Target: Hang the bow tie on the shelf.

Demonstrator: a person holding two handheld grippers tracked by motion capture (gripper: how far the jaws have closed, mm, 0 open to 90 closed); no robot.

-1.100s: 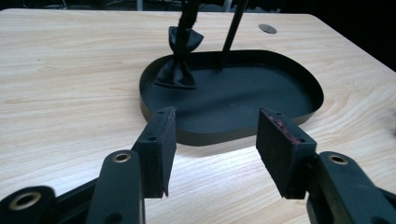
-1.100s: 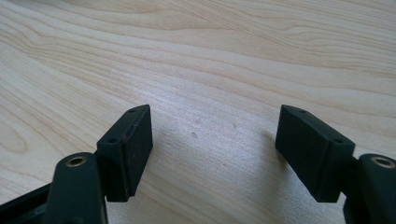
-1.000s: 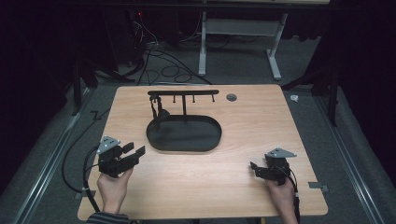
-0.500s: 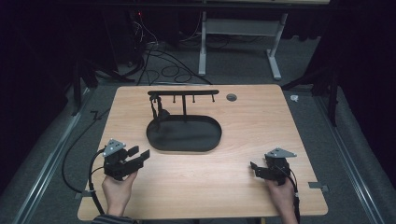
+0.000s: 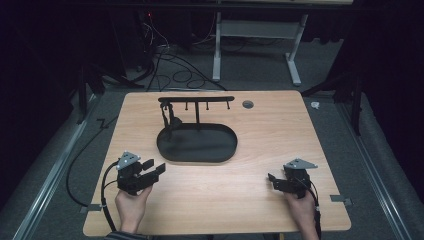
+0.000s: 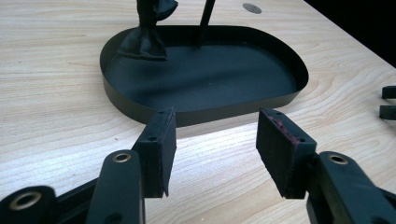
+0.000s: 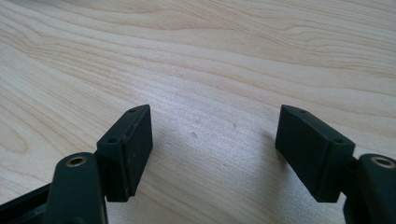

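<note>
The left gripper (image 5: 150, 172) sits at the table's (image 5: 260, 135) near-left, held in the person's left hand (image 5: 131, 207), its jaws wide apart and gripping nothing. In the left gripper view its pads (image 6: 161, 147) hang over bare wood, aimed at the near wall of the tray (image 6: 196, 77), close to it but not touching.

The tray (image 5: 197, 145) is a shallow black oval dish lying left of the table's middle. Its floor is bare apart from two things at the far side: the foot of a thin post (image 6: 205, 18) and, left of it, a dark flared piece (image 6: 142, 44) resting on the floor against the back wall. What that piece is cannot be told. In the high view the post carries a black bar (image 5: 196, 99) with short pegs hanging under it; the dark piece (image 5: 170, 120) hangs from the bar's left end down into the tray.

A small grey disc (image 5: 247, 104) lies in the tabletop beyond the tray's right end.

The right gripper (image 5: 274, 181) rests at the near-right, well apart from the tray, in the right hand (image 5: 302, 210). Its jaws also stand wide, with bare wood between the pads (image 7: 135, 144).
</note>
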